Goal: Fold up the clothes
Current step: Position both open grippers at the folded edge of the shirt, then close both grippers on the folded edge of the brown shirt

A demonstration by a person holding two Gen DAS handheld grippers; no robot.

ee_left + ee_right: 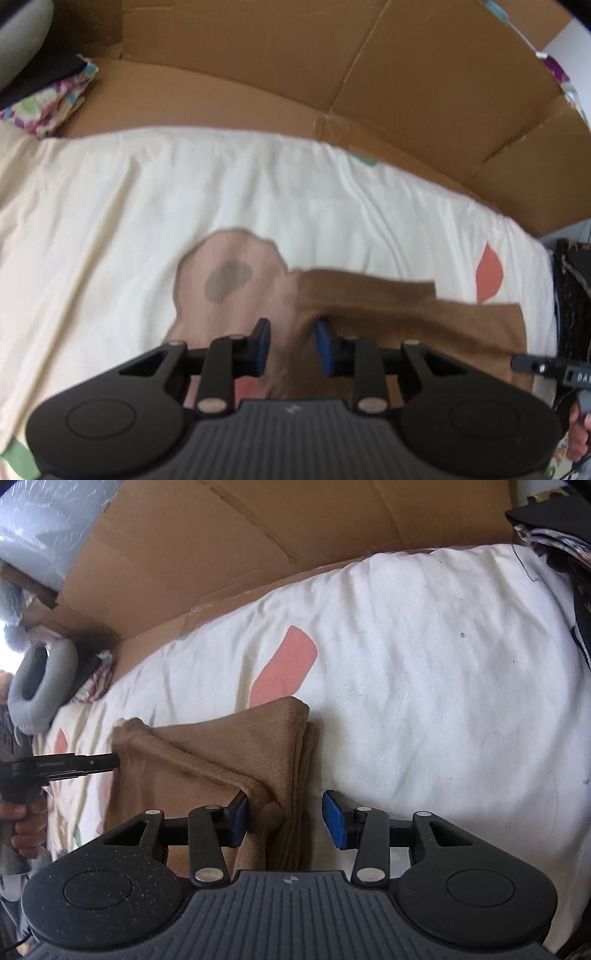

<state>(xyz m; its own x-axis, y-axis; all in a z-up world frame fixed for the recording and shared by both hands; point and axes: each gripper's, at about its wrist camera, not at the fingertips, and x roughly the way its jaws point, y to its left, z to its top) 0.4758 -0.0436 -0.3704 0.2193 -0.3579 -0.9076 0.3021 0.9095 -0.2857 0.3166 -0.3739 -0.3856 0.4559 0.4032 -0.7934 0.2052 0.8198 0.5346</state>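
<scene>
Left wrist view shows what the other camera misses: a pale pink patch with a grey blotch [228, 280] on the cream bedsheet [147, 206], just left of the brown garment [406, 314]. Cardboard [332, 66] stands behind the bed, and a floral cloth [55, 107] lies at the far left. The left gripper [290, 347] has its jaws narrowed, with a raised ridge of brown fabric between the blue pads; whether they pinch it I cannot tell. At the right edge the tip of the other tool [535, 363] carries white letters cut off by the frame, perhaps "DA".

Right wrist view alone shows a grey ring-shaped cushion [40, 686] at far left and a hand [26, 823] gripping the left tool, whose handle bears small writing too blurred to read. That tool's tip meets the garment's bunched left corner. The garment lies folded in layers on the sheet, its long axis running from that corner across to the stacked edge at right. The right gripper [284, 819] stands half open over this layered edge: the left pad touches a fabric ridge, the right pad is clear of the cloth.
</scene>
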